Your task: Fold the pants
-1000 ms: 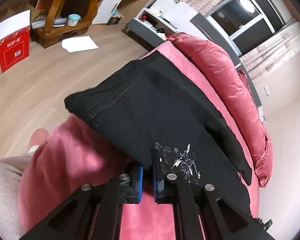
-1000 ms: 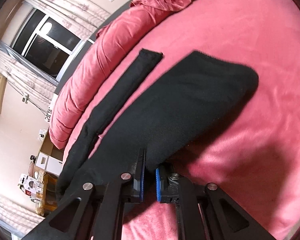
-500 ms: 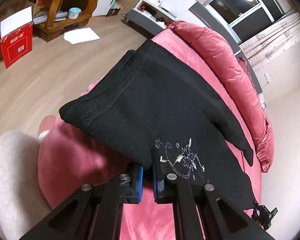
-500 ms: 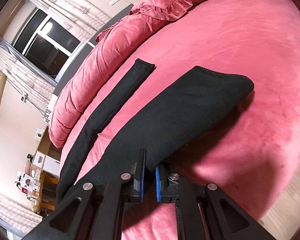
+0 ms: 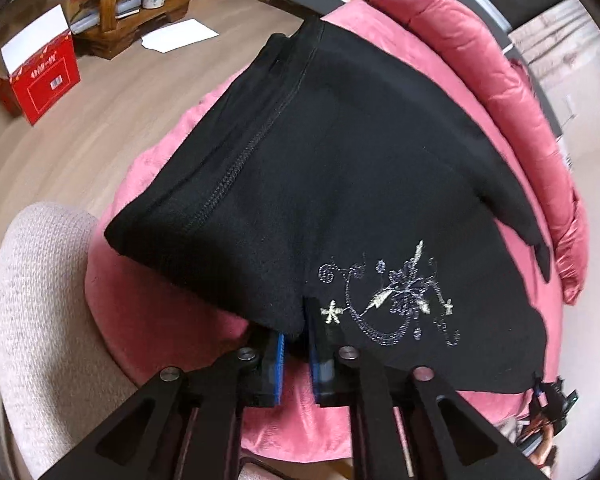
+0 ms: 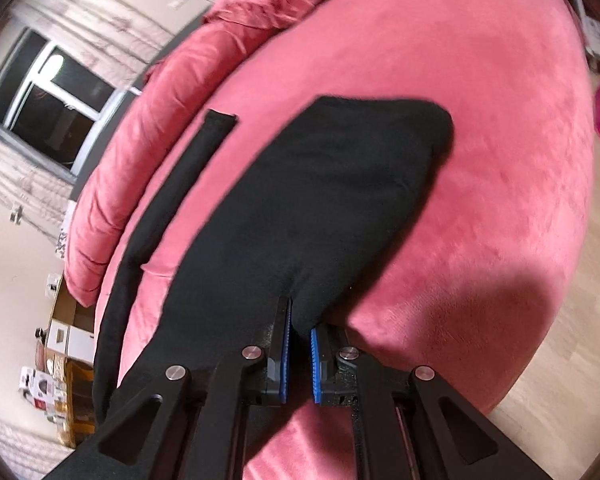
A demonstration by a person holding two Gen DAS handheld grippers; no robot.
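Both grippers were carried lower over the pink bed [image 6: 480,160] since the earlier frames, with the black pants [image 5: 340,152] drawn closer. Left gripper [image 5: 296,344] was noted easing open, waist fabric still between its pads. Right gripper [image 6: 298,336] was clenched on a pant leg (the other leg was lying flat beside the pillows). One fold was judged underway; flattening and further folds were left.
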